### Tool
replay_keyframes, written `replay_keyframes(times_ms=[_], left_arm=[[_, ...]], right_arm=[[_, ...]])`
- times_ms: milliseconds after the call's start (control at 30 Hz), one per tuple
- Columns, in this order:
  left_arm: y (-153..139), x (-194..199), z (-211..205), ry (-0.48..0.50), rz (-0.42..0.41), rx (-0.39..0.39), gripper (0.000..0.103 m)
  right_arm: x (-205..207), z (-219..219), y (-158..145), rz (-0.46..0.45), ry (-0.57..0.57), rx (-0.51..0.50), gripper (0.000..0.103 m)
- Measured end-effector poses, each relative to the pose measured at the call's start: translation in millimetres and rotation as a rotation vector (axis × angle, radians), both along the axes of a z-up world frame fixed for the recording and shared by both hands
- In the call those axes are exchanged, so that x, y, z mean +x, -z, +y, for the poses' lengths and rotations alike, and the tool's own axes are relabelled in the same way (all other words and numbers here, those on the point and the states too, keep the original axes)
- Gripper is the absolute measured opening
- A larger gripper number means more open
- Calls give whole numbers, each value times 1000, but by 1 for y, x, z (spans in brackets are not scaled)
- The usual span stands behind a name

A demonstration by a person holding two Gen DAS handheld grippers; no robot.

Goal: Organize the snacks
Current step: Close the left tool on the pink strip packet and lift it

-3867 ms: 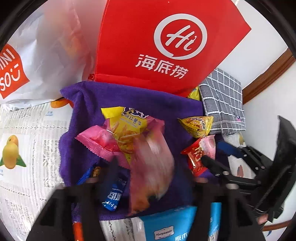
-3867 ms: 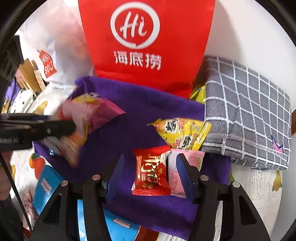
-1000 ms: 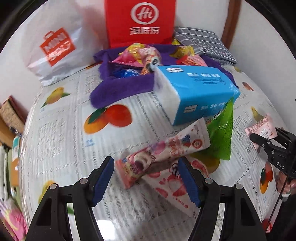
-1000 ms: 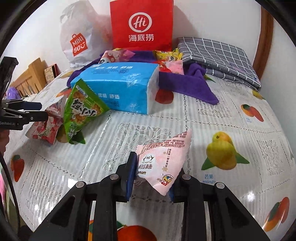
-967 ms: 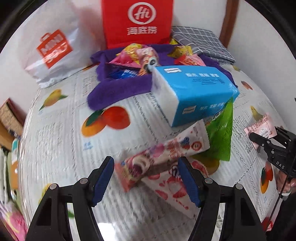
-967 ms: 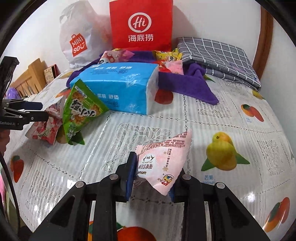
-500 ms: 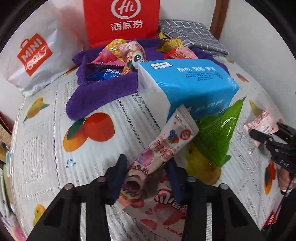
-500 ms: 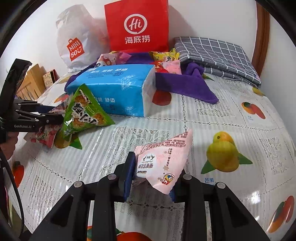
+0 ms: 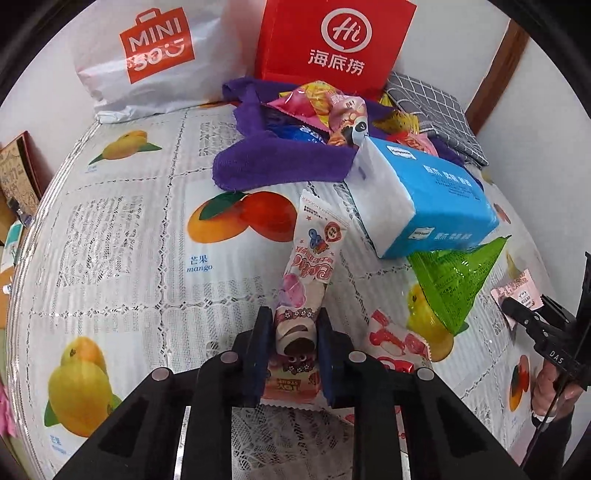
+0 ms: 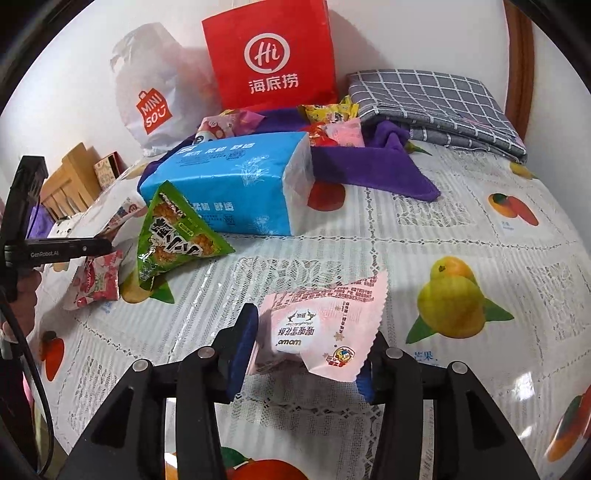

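A plain white wall (image 10: 424, 33) is seen behind the bench, which is covered by a glossy white lace-patterned cloth printed with mangoes and other fruit (image 9: 122, 236). A brown wooden frame (image 9: 498, 70) is set upright against the wall at the right. Pale wooden furniture (image 10: 68, 182) is visible beyond the bench's left edge, and soft daylight is reflected off the cloth.
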State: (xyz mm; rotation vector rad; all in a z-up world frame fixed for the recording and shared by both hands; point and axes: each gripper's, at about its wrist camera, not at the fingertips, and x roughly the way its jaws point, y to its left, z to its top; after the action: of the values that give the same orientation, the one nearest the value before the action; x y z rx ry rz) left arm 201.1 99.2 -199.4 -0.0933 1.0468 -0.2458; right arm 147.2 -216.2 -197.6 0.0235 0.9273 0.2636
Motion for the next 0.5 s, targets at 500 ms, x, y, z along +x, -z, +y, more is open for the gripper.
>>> replay_keyframes(times_ms=[500], left_arm=[[3,-11,-8,-18,-120,63,23]], right_arm=[[0,-20,-3,-19,89,96,47]])
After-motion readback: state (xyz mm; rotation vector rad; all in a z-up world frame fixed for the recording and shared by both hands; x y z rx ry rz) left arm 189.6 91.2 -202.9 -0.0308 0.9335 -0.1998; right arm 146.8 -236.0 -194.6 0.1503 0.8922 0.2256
